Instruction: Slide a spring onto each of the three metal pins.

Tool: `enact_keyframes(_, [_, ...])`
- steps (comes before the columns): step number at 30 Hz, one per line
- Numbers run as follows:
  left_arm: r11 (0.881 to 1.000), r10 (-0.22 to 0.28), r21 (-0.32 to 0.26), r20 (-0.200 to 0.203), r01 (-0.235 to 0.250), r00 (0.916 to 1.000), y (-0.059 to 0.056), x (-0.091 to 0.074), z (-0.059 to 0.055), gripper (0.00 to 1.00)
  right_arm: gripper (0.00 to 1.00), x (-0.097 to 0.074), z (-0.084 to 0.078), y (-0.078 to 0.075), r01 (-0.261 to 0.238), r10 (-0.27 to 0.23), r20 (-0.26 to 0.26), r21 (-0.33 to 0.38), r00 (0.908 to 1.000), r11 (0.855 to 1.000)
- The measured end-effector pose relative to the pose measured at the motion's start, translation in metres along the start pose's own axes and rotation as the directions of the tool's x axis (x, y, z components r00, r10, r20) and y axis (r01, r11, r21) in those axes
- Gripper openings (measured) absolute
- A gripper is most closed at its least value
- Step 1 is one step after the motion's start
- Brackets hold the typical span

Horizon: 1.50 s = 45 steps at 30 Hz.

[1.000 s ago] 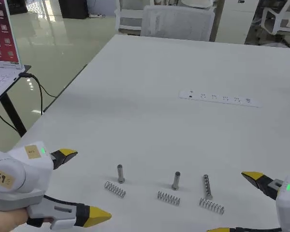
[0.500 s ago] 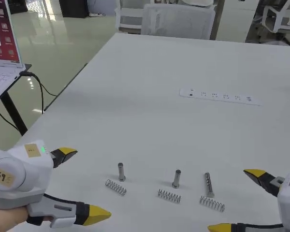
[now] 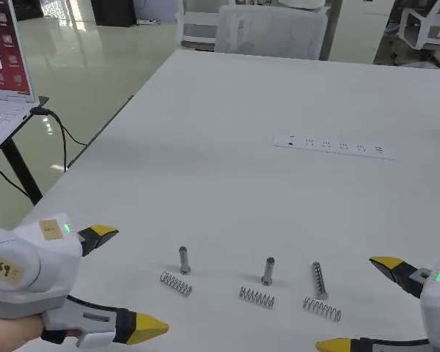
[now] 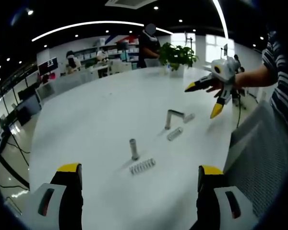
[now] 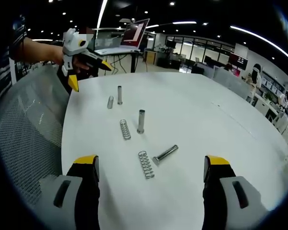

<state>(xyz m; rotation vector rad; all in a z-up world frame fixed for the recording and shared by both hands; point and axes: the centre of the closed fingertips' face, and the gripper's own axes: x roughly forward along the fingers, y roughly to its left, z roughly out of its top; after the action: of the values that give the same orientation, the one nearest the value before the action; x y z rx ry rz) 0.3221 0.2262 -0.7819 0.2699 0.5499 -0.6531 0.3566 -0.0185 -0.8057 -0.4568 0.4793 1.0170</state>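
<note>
While held over the bench's (image 3: pixel 227 147) front edge, left gripper (image 3: pixel 132 279) and right gripper (image 3: pixel 352 303) both wide open. Between them, left pin (image 3: pixel 183 259), middle pin (image 3: pixel 268 270) upright, right pin (image 3: pixel 319 280) flat, springs (image 3: pixel 257 297) beside each.

A broad white table (image 3: pixel 242 110) takes up the middle of the room, with a white power strip (image 3: pixel 326 147) lying flat on it toward one o'clock. At twelve o'clock a grey mesh office chair (image 3: pixel 270 33) stands against the far edge, and a white-framed chair (image 3: pixel 425 29) sits at two o'clock. At ten o'clock an open laptop (image 3: pixel 4 73) rests on a dark side desk above a glossy pale floor (image 3: pixel 88 66). Long strip lights (image 4: pixel 86 22) and small spotlights cross the dark ceiling, and a potted plant (image 4: pixel 177 55) stands near bright windows (image 4: pixel 210 42)
</note>
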Motion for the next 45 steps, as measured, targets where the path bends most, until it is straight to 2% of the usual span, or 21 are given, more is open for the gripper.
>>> enact_keyframes(29, [1.000, -0.006, -0.002, -0.001, 0.006, 1.0000, 0.000, 0.000, -0.001, 0.98, 0.89, 0.001, -0.001, 0.003, -0.009, 0.009, -0.003, 0.003, 1.0000, 1.000])
enact_keyframes(45, [1.000, -0.020, -0.006, -0.005, 0.020, 0.9998, -0.002, 0.002, -0.001, 0.98, 0.89, 0.002, -0.004, 0.012, -0.048, 0.048, -0.016, 0.001, 0.9987, 0.999])
